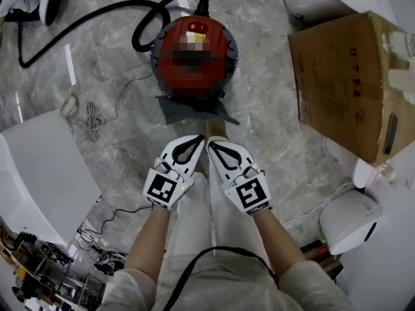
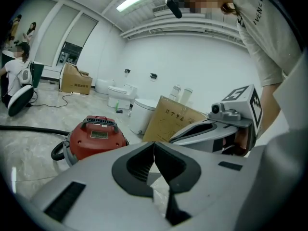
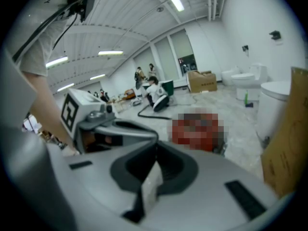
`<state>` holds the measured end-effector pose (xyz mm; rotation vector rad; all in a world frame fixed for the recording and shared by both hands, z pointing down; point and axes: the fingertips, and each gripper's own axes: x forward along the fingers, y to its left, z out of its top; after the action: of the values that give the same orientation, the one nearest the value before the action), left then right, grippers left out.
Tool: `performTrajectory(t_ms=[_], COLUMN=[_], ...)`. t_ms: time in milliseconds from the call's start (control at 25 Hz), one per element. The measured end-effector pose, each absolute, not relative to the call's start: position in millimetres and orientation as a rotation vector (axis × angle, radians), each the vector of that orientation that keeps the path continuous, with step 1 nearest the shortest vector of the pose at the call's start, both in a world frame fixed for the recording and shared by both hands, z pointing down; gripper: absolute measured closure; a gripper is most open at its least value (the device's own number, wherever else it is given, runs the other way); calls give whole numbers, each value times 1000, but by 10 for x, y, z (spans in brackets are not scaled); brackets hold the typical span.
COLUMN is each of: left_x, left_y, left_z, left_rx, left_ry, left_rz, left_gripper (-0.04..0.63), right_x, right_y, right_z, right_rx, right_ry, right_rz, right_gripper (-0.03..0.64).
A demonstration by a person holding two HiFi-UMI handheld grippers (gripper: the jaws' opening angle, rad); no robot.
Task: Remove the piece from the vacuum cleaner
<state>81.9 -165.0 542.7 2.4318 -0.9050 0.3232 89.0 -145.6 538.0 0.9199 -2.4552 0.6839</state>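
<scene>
Left gripper (image 2: 154, 144), closed: its view alone shows vacuum cleaner (image 2: 94, 142) handle (image 2: 101, 121).

Cardboard box (image 1: 350, 76) partly beyond right edge

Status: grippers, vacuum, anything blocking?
Left gripper and right gripper shut, empty, side by side. Red vacuum cleaner on floor ahead, hose attached, untouched. Cardboard box off right, not blocking.

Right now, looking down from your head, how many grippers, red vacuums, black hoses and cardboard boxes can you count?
Grippers: 2 (left gripper, right gripper)
Red vacuum cleaner: 1
Black hose: 1
Cardboard box: 1
Total: 5
</scene>
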Motion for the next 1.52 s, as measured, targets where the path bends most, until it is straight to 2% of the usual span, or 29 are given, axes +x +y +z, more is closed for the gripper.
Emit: performTrajectory(t_ms=[400, 520, 600, 680, 800, 880, 1120, 1440, 1480, 1520], left_x=[813, 775, 732, 691, 670, 658, 705, 612, 573, 531], left_y=[-1812, -1851, -1863, -1850, -1857, -1896, -1863, -1627, -1623, -1641], left_z=[5919, 6075, 6182, 6327, 6573, 6721, 7100, 7460, 7483, 7495], left_rx=[2438, 2492, 2549, 2577, 2561, 2533, 2434, 2324, 2314, 2309], left_ry=[-862, -842, -822, -772, -664, -615, -453, -366, -376, -401], left_rz=[450, 603, 772, 943, 1127, 1225, 1419, 1668, 1705, 1742], left_gripper=[556, 467, 361, 283, 225, 199, 193, 195, 198, 219], right_x=[835, 850, 905, 977, 1066, 1106, 1150, 1203, 1200, 1202], right_y=[-1612, -1614, -1621, -1641, -1663, -1678, -1687, -1670, -1665, -1662], right_z=[5884, 6062, 6224, 6392, 6649, 6799, 7236, 7544, 7552, 7556], right_rx=[847, 761, 719, 687, 620, 579, 450, 348, 347, 353], right_ry=[-2429, -2379, -2316, -2248, -2165, -2129, -2042, -1986, -1987, -1988], right_rz=[687, 631, 584, 539, 516, 511, 518, 358, 349, 341], right_gripper=[602, 601, 601, 596, 497, 471, 398, 397, 415, 520])
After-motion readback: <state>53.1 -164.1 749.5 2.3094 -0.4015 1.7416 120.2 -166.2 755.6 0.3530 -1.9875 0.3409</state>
